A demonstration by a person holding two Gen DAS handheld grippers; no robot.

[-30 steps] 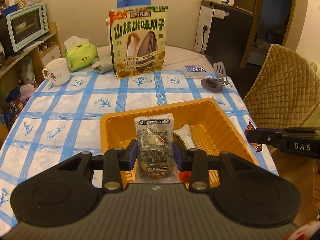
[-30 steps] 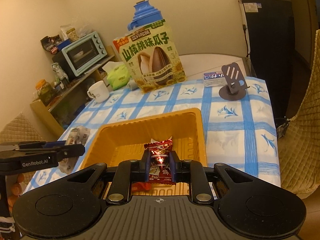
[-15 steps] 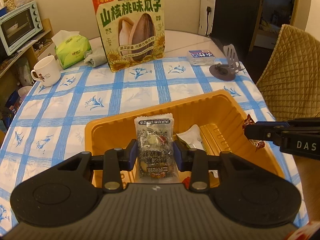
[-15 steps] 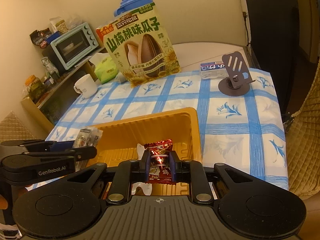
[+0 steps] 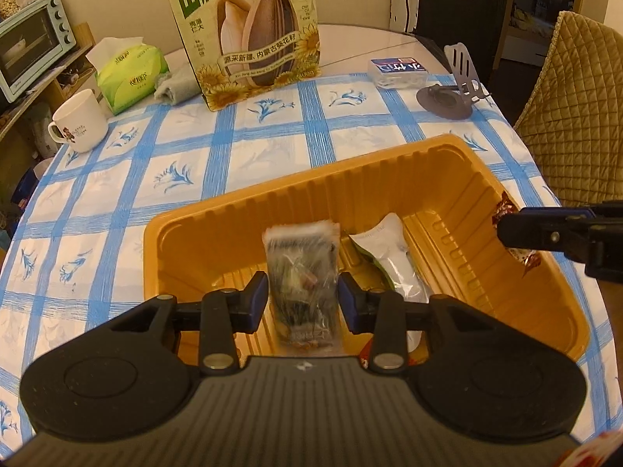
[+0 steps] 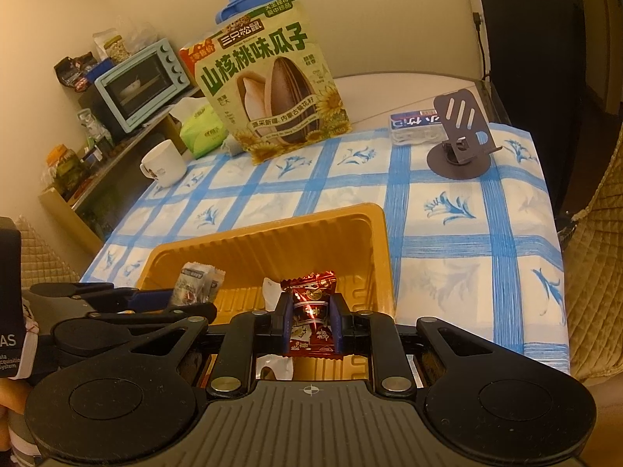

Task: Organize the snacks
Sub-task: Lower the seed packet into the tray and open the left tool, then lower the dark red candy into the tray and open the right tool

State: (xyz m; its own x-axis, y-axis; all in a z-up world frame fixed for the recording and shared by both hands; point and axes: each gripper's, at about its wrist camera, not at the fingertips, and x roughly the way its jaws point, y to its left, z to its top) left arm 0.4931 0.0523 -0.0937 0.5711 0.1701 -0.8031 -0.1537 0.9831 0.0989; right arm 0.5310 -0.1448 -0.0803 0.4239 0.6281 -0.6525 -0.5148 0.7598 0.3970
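An orange plastic tray [image 5: 389, 171] sits on the checked tablecloth, also in the right wrist view [image 6: 272, 245]. My left gripper [image 5: 303, 295] hangs over the tray; its jaws stand slightly apart from a clear packet of mixed seeds [image 5: 301, 272], which looks blurred between them. The packet also shows in the right wrist view [image 6: 196, 282]. My right gripper [image 6: 311, 321] is shut on a red-wrapped candy [image 6: 311, 315] over the tray's near right part; in the left wrist view it [image 5: 506, 229] reaches in from the right. A white and green packet [image 5: 393, 257] lies in the tray.
A large sunflower-seed bag [image 5: 245, 27] stands at the table's back. A white mug [image 5: 80, 120], a green tissue pack [image 5: 128, 74], a phone stand [image 5: 453, 89] and a small box [image 5: 397, 72] sit around it. A quilted chair [image 5: 572, 116] is at the right.
Both grippers moved forward over the tray. My left gripper's jaws have parted a little and the seed packet is blurred, slipping down. The right gripper still holds the red candy.
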